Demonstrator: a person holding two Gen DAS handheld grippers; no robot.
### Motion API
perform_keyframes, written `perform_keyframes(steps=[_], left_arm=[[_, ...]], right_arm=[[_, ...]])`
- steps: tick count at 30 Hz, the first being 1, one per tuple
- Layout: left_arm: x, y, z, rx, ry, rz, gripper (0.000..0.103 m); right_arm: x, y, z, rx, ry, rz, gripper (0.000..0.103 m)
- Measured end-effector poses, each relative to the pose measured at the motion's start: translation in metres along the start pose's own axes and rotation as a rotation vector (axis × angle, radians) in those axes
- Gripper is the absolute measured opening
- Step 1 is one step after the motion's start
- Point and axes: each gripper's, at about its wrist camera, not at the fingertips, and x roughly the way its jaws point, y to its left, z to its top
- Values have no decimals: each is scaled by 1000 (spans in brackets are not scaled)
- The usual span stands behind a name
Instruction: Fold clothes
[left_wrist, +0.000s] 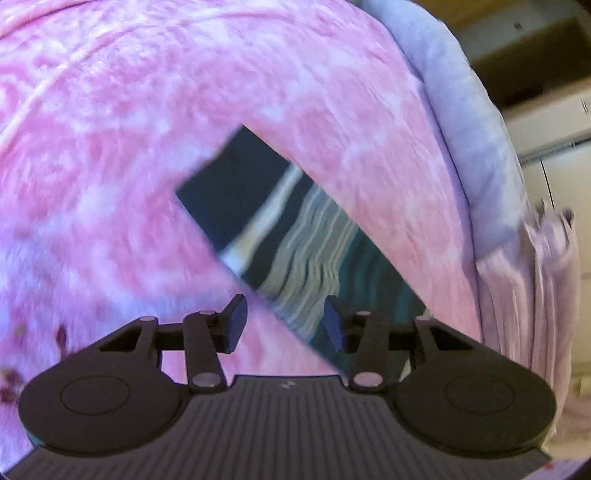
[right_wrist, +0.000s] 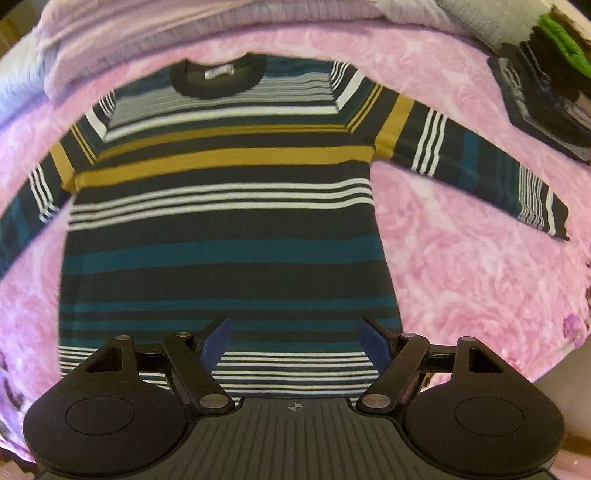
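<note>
A long-sleeved striped sweater (right_wrist: 229, 221), dark with teal, white and mustard bands, lies flat on a pink blanket (right_wrist: 461, 277), front up, collar away from me, both sleeves spread outward. My right gripper (right_wrist: 295, 332) hangs open over the sweater's lower hem, with nothing between its fingers. In the left wrist view, the cuff end of one sleeve (left_wrist: 280, 229) runs diagonally across the blanket (left_wrist: 147, 110). The left gripper (left_wrist: 284, 317) is open above this sleeve, its right finger over the fabric, its left finger beside the sleeve's edge. The pads do not press on the cloth.
A stack of folded dark and green clothes (right_wrist: 543, 92) sits on the blanket at the far right. Pale lilac bedding (right_wrist: 147, 29) is bunched along the far edge. A light blue-grey cover (left_wrist: 469, 110) borders the blanket, with wooden furniture beyond.
</note>
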Motion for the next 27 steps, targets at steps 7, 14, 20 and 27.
perform_keyframes(steps=[7, 14, 20, 27], left_arm=[[26, 6, 8, 9, -57, 51, 26], [23, -46, 3, 116, -200, 84, 4], [-22, -189, -79, 521, -313, -158, 4], [-64, -332, -297, 1006, -130, -721, 10]], right_arm=[[34, -4, 2, -38, 31, -15, 73], [50, -28, 8, -62, 29, 5, 73], [55, -77, 19, -7, 3, 5, 73], [49, -146, 46, 68, -50, -16, 73]])
